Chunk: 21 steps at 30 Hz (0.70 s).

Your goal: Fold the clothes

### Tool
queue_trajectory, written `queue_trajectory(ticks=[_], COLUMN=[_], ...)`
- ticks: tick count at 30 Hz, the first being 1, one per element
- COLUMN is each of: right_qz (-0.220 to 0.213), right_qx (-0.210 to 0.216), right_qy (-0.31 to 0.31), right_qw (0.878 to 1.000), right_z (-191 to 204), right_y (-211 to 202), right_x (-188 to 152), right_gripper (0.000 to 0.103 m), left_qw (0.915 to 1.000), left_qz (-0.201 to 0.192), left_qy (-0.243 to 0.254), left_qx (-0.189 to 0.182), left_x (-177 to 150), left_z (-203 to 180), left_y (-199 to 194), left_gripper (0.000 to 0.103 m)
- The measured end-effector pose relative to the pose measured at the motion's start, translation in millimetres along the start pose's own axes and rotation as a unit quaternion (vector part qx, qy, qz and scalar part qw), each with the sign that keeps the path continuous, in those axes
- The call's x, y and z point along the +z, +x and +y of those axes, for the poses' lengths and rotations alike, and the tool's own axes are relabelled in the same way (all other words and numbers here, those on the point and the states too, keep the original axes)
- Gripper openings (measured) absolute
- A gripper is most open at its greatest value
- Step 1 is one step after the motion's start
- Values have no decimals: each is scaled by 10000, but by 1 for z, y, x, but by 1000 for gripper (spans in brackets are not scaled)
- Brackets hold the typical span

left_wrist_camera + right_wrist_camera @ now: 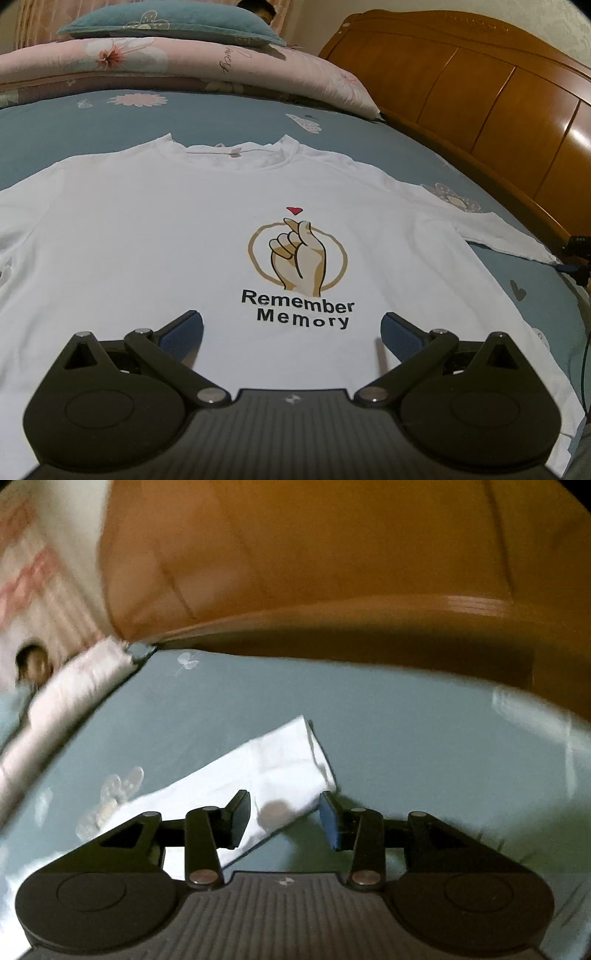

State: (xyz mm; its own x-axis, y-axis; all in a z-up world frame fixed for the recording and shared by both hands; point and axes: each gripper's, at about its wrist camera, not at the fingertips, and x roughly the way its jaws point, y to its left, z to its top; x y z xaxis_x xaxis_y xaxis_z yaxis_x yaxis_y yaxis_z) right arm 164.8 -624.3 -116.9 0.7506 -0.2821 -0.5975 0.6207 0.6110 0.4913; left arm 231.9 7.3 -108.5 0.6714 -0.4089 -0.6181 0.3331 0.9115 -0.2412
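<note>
White T-shirt point(147, 229) spread flat, print up, across the bed point(498, 266), collar toward the pillows point(177, 55); left claw point(291, 332) wide apart above its hem; right claw point(284, 812) apart over the sleeve point(273, 768), gripping nothing.

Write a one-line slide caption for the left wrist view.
Open left gripper poised over a white T-shirt spread face up on a teal floral bedsheet, wooden headboard at right.

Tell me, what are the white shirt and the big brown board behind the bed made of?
White shirt: looks like soft matte cloth, probably cotton knit; it lies limp with small creases. Brown board: seemingly varnished wood; it looks orange-brown, panelled and shiny.
</note>
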Motion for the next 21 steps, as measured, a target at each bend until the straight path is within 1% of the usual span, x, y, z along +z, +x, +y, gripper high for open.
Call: queue_trajectory(ticks=[2, 3, 4, 5, 7, 9, 11, 15, 16, 18, 19, 21], right_qz=[-107, -149, -177, -203, -256, -353, -401, -346, -304, -184, -200, -267], right_qx=[55, 33, -52, -150, -193, -212, -268, -400, -493, -880, -992, -1175], right_qy=[120, 104, 59, 9, 41, 83, -2, -178, -249, -395, -464, -598], right_qw=[9999, 9998, 9998, 9997, 9995, 9991, 9988, 9984, 9980, 9952, 9938, 9909], right_z=[1, 4, 5, 7, 5, 4, 6, 7, 10, 16, 20, 30], right_y=[7, 9, 11, 12, 11, 4, -5, -22, -20, -18, -20, -25], right_x=[0, 1, 1, 1, 0, -1, -1, -2, 1, 4, 4, 6], right_gripper=[45, 40, 21, 12, 6, 5, 5, 5, 7, 13, 15, 16], left_qw=[10000, 10000, 10000, 10000, 10000, 10000, 10000, 10000, 10000, 10000, 10000, 9999], left_qz=[-7, -10, -10, -9, -8, -6, 1, 5, 7, 10, 14, 16], left_qy=[7, 10, 13, 22, 35, 40, 29, -18, -32, -59, -81, -126], left_qx=[-5, -7, -7, -7, -6, -2, -4, -16, -18, -23, -26, -40], left_x=[0, 0, 0, 0, 0, 0, 0, 0, 1, 1, 1, 2], left_z=[0, 1, 0, 0, 0, 1, 1, 1, 1, 2, 2, 2], left_y=[0, 0, 0, 0, -1, -1, -1, -2, -2, -3, -3, -4], left_gripper=[102, 102, 102, 102, 102, 102, 102, 102, 102, 102, 102, 102])
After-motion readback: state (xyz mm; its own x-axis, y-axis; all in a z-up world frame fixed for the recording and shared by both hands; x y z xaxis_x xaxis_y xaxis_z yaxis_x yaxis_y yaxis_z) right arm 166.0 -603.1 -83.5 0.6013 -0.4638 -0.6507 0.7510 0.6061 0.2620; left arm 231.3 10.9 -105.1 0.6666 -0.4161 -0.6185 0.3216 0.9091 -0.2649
